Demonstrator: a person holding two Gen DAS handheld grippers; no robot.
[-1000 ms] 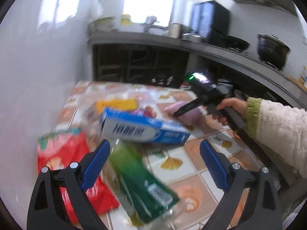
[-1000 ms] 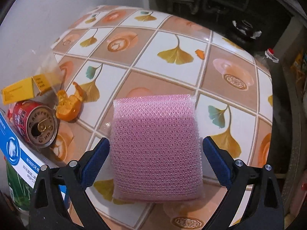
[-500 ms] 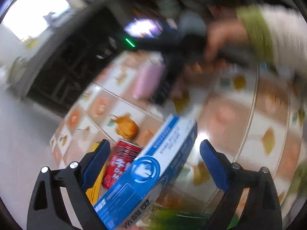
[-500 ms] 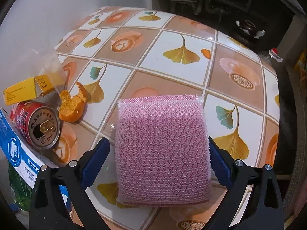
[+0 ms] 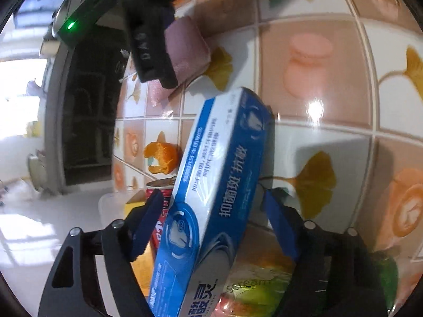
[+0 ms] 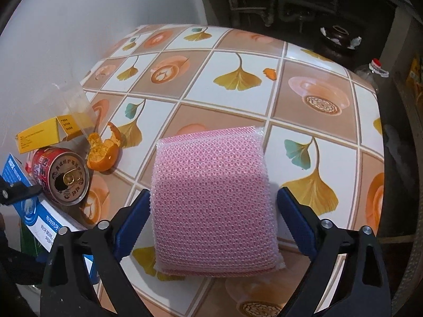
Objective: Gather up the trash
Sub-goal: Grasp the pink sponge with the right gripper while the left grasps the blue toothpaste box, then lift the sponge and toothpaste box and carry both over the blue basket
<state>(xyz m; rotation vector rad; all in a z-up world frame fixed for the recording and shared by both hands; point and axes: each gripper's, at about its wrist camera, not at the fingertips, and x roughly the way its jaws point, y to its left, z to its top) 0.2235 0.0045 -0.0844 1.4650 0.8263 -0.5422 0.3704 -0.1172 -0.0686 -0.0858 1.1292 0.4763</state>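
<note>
Blue toothpaste box [image 5: 219, 200] sits between my left gripper's [image 5: 211, 222] spread fingers; my right gripper [image 6: 213, 216] spreads wide around the pink sponge [image 6: 214, 198].

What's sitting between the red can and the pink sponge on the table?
The orange peel lies between the red can and the pink sponge, clearest in the right wrist view.

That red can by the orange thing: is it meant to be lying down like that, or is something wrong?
The red can lies on its side, opened top facing the camera, beside a torn orange peel. Both look like discarded trash on the tiled table. No spill shows.
</note>
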